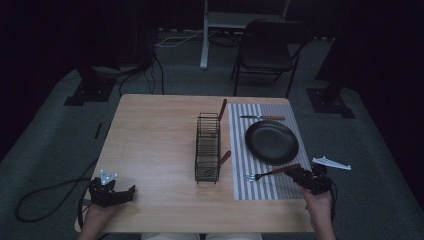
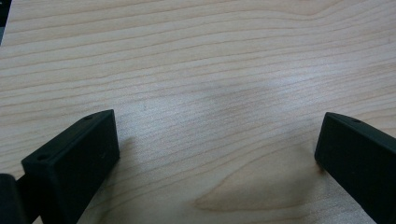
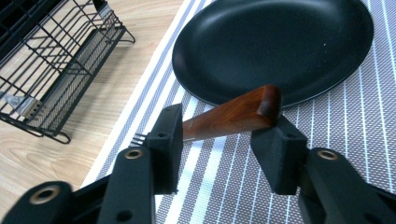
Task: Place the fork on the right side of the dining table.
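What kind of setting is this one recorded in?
Probably a dim studio or lab set up as a dining spot: a wooden table with a striped placemat, black plate and fork, equipment stands behind.

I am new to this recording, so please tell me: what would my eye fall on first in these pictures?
First the black plate on the striped placemat, at the table's right side. Just in front of it lies a fork with a wooden handle, which sits between the open jaws of the right gripper. Left of the placemat stands a black wire rack.
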Motion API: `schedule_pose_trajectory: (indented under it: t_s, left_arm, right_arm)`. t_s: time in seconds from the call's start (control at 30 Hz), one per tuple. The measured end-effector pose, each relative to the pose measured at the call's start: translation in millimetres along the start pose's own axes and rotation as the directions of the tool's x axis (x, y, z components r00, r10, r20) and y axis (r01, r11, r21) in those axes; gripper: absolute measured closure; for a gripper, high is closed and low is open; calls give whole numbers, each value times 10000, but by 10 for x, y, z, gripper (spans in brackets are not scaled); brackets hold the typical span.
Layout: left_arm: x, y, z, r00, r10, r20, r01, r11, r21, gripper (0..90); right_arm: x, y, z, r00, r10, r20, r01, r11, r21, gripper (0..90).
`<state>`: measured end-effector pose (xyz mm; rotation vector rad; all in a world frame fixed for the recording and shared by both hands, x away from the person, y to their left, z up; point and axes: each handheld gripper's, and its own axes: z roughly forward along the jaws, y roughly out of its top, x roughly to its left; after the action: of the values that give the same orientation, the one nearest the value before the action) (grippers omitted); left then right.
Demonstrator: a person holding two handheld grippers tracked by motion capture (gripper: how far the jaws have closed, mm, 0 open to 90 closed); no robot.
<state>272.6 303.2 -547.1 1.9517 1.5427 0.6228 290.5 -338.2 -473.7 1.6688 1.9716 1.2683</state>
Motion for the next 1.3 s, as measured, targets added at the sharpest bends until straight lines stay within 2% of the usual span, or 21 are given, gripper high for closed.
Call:
schedule_pose_trajectory:
  t_s: [0.1,0.17,0.27,0.63,0.77,1.0,1.13,1.23,1.3]
  left_arm:
    - [0,0,0,10000,4,-3,-4,10000,-3,0]
    - [0,0,0,10000,3,-1,-3,10000,-1,0]
    - [0,0,0,10000,6,-1,-6,10000,0,0]
    - [0,0,0,10000,2,-1,-2,10000,-1,0]
    - [0,0,0,10000,3,-1,-3,10000,-2,0]
    - [-4,-2,-1,10000,-28,-35,28,10000,1,0]
    - [-3,-2,-1,10000,-27,-34,27,10000,0,0]
    - [-3,-2,-1,10000,-28,-35,28,10000,0,0]
    - [-3,-2,-1,10000,-27,-34,27,10000,1,0]
  right_arm:
    - [-68,-54,50,9996,-2,-283,-3,9999,-161,467]
    - [-135,-97,96,9989,208,-409,-215,9997,-154,467]
    - [-210,-157,164,9984,273,-500,-274,9996,-6,468]
    - [-398,-326,347,9984,507,-230,-497,9979,417,467]
    - [-421,-352,381,9990,441,-12,-440,9978,495,467]
    - [-403,-407,424,9993,194,319,-212,9981,572,458]
    - [-305,-446,437,9986,-108,508,82,9987,507,414]
    - [-194,-480,473,9976,-208,660,179,9989,439,330]
    - [-91,-506,524,9986,-186,494,160,9985,518,180]
